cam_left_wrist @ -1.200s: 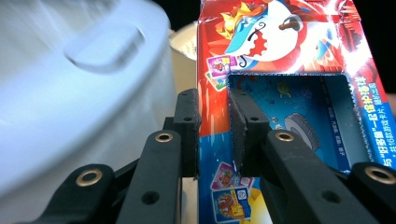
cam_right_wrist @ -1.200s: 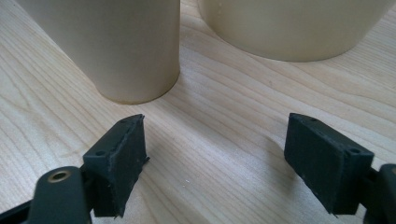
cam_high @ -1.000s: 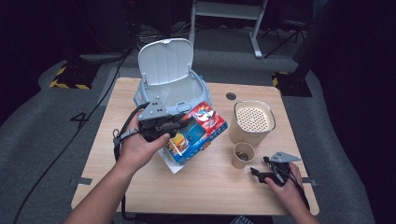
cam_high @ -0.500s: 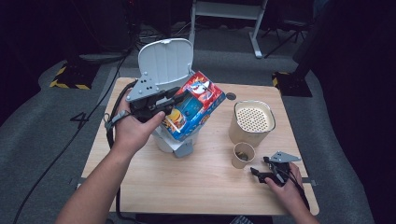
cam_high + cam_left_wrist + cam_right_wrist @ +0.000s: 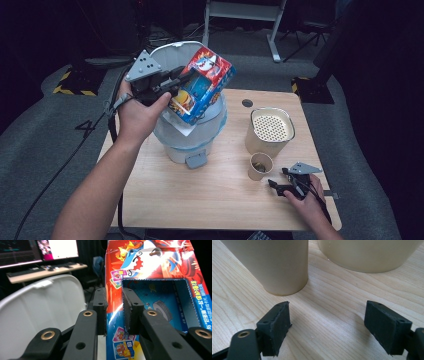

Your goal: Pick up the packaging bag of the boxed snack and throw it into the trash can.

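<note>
Lifted higher, the glossy cardboard box (pinched by left gripper jaws) hangs over the white bin; right gripper gapes empty.

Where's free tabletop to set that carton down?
Free: the near-left table stretch in front of the white bin, and the strip between bin and small cup. Crowded: right side, with the perforated-lid container, cup and right gripper.

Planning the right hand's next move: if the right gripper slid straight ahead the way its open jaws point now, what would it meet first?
Probably the small beige paper cup, standing just ahead and slightly to one side of the open right gripper; depth is uncertain. The larger cream container sits behind it. Between the jaws lies bare wooden table.
</note>
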The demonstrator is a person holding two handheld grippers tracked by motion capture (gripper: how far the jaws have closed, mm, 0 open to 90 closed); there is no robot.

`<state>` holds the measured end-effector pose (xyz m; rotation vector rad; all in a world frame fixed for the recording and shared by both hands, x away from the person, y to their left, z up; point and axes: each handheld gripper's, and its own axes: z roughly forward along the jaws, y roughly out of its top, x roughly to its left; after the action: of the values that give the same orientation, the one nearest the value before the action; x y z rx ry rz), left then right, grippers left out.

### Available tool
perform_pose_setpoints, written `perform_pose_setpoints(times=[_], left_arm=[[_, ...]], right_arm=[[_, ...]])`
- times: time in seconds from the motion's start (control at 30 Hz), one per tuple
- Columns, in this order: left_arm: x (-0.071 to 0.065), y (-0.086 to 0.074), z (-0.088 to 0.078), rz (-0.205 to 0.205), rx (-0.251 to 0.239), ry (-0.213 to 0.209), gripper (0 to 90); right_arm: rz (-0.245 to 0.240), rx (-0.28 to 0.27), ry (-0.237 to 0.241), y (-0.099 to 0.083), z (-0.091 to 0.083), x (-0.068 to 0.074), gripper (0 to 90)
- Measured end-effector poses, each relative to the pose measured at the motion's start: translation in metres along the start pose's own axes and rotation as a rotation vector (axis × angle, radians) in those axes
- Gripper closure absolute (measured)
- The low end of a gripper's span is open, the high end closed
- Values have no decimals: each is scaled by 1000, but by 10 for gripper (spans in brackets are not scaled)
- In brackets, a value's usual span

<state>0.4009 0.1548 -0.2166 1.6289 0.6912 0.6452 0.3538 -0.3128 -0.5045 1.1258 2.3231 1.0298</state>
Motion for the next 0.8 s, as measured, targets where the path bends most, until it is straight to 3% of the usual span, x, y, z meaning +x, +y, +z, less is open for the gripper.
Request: perform_pose_setpoints(times=[0.23, 0.4, 0.6, 0.8], left_arm=[[15, 6, 3, -22, -71, 78, 751], [19, 5, 14, 16, -107, 144, 750], [27, 4, 26, -12, -111, 165, 751], [35, 0, 34, -13, -73, 179, 750]], right_arm=[[0, 0, 0, 0, 0, 0, 208], [0, 0, 0, 0, 0, 0, 208], [0, -1, 1, 0, 0, 0, 208], [0, 0, 0, 0, 0, 0, 208]])
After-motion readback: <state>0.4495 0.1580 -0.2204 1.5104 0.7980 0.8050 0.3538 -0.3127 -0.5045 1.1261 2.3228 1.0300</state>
